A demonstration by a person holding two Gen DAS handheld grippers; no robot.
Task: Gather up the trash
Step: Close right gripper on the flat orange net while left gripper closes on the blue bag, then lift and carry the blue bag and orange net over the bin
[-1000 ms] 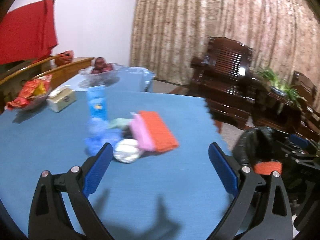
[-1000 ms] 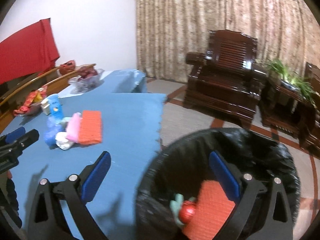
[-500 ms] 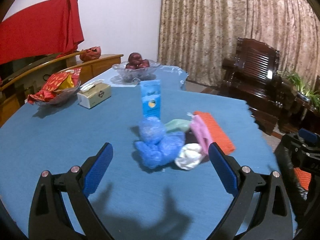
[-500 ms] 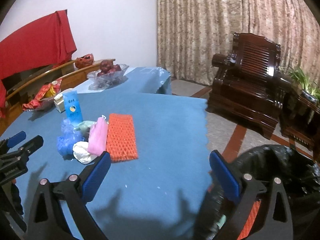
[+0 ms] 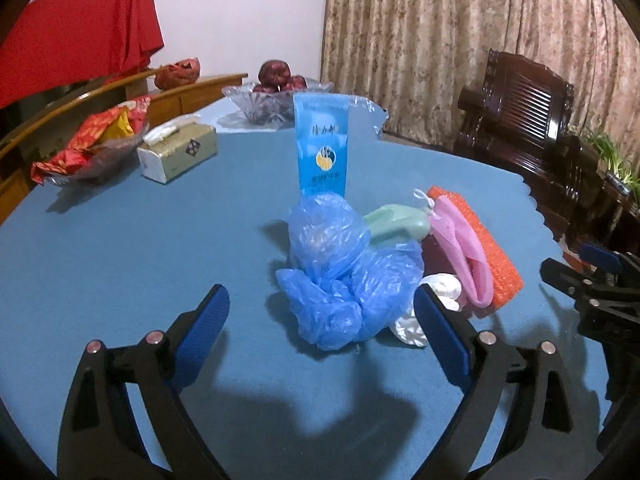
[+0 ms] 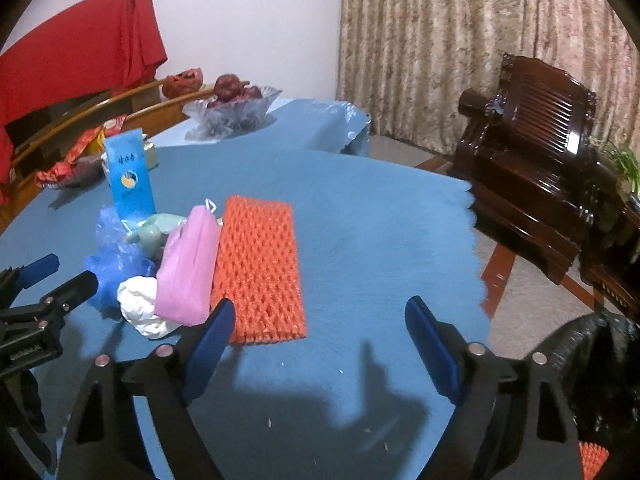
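Note:
A heap of trash lies on the blue table (image 5: 120,248): crumpled blue plastic bags (image 5: 344,272), a white wad (image 5: 436,300), a pink pouch (image 5: 464,248), an orange foam net (image 6: 260,264), a pale green piece (image 5: 396,220) and an upright blue tube (image 5: 322,148). My left gripper (image 5: 322,320) hovers just short of the blue bags, jaws wide and closing, touching nothing. My right gripper (image 6: 320,328) hangs over the table near the orange net's near end, jaws wide and closing, nothing between them. A black-lined bin (image 6: 600,380) with orange net in it sits at the lower right.
At the table's far side stand a tissue box (image 5: 178,152), a bowl of red snack packets (image 5: 92,144) and a glass fruit bowl (image 5: 276,100). A dark wooden armchair (image 6: 532,168) and a plant stand to the right, beyond the table's scalloped edge (image 6: 476,240).
Both grippers swung left from the bin toward the trash heap and came lower and nearer to it. The bin slid to the right edge of the right wrist view. Both jaws narrowed slightly.

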